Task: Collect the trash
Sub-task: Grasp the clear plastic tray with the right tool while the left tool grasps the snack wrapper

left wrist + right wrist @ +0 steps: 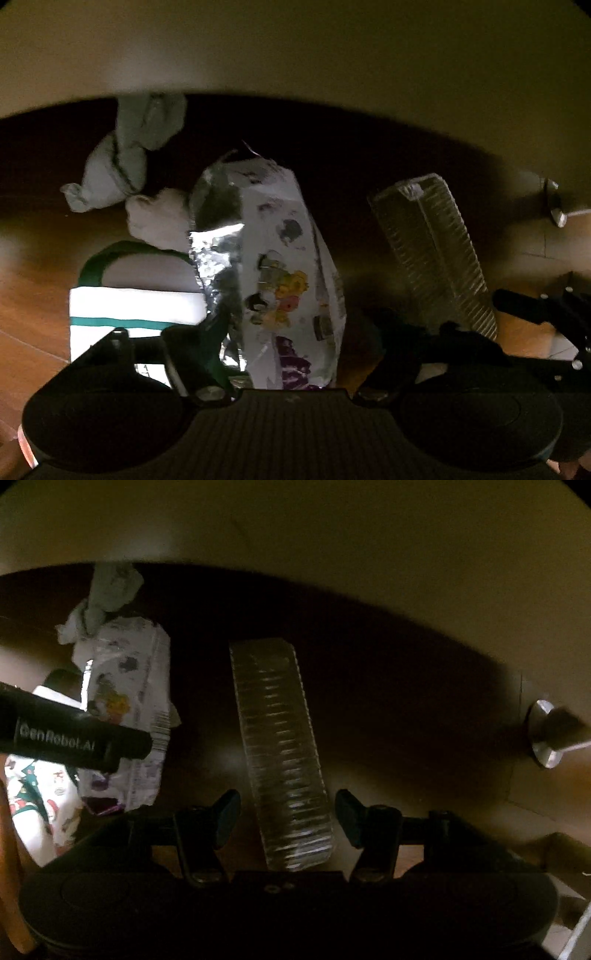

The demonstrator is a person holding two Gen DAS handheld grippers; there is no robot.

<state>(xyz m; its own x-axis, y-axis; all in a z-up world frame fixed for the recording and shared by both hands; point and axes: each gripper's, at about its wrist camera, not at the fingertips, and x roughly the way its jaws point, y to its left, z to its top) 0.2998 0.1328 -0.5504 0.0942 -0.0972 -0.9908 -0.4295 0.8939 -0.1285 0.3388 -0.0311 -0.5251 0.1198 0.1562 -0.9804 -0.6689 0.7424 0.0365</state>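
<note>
Two views: both look down at a dim wooden floor (207, 760) under a pale rounded edge.
Left view only: a white bag with a green stripe and green handle (136, 306), lying left of the snack bag.
Right view only: a round metal knob (546, 738) on the pale surface, far right of the plastic tray; a patterned cloth (40, 797) at the left edge.
Snack bag (280, 280): crinkled, silver inside, printed white outside, lying on the floor between the fingers of the left tool (291, 332).
Left tool: fingers apart; the left finger (207, 332) looks to be against the snack bag's side, the right one is lost in shadow, so a clamp cannot be told.
Crumpled paper (129, 162): beyond the snack bag, up and left of it.
Plastic tray (280, 749): clear, ribbed, long, right of the snack bag.
Right tool (288, 819): fingers apart, one on each side of the tray's near end, gaps showing on both sides.
</note>
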